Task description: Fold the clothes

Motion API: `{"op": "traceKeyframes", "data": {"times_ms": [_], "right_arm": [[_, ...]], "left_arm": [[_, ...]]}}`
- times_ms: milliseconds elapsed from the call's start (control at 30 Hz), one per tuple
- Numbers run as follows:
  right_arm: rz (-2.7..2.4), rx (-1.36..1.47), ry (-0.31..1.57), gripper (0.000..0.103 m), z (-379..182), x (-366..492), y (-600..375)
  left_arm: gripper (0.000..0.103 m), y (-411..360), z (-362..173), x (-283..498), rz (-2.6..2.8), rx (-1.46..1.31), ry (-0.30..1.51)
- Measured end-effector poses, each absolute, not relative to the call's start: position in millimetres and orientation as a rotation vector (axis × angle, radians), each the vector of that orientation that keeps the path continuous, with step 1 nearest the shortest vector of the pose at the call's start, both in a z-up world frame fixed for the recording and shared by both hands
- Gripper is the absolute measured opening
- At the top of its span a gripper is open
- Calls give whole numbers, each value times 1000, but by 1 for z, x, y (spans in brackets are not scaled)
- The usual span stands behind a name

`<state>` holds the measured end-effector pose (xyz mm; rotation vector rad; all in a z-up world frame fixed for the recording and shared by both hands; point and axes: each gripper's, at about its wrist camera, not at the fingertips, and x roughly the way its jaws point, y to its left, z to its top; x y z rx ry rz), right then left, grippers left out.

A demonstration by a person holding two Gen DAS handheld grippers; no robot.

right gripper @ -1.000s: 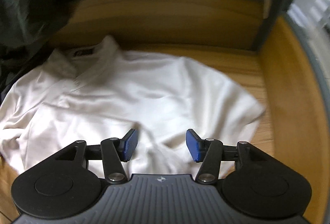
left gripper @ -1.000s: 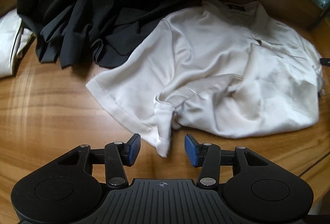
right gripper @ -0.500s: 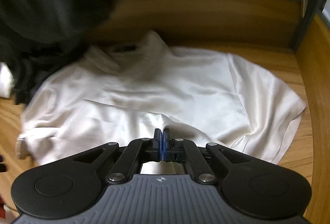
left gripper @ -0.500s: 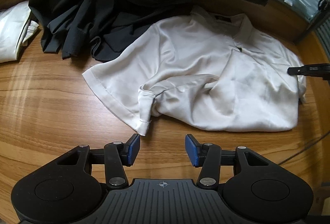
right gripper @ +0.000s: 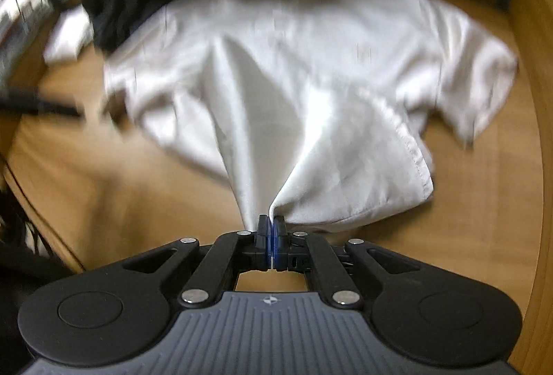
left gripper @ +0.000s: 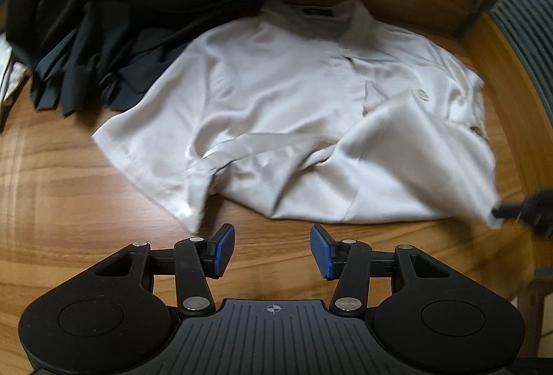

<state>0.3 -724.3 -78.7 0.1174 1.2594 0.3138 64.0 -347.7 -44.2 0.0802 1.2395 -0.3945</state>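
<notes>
Fingers of the left gripper stand wide apart and grasp nothing, poised low over the bare wooden table just short of the near sleeve hem of the white polo shirt. The right gripper is clenched on a pinch of the shirt's lower hem, and the cloth runs taut from the pads up into a raised tent, so this corner is lifted clear of the table while the remainder rests on it. The shirt lies front-up, collar at the far side and placket showing, with one sleeve spread to the right in the right wrist view. The lower body is bunched and doubled over itself, and a crooked crease crosses the near left part. No tidy fold is visible; the garment is neither flat nor squared, so the inspector judges the folding of this piece incomplete, with smoothing and the actual folds outstanding. Beyond the shirt, a heap of dark garments sits loose and partly overlaps its far left shoulder, apparently unfolded. A pale cloth lies further left; whether it is folded cannot be determined.
</notes>
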Motion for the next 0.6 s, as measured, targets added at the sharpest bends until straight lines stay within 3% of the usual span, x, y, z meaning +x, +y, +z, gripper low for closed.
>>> {"op": "traceKeyframes", "data": {"times_ms": [167, 400, 600], "right_arm": [[259, 51, 1367, 4, -115, -39, -721], [173, 102, 1312, 28, -88, -70, -739], [61, 163, 1260, 34, -70, -97, -766]], "left_arm": [[52, -373, -48, 65, -461, 110, 1243], [58, -426, -64, 79, -604, 90, 1268], [58, -482, -84, 89, -703, 123, 1252]]}}
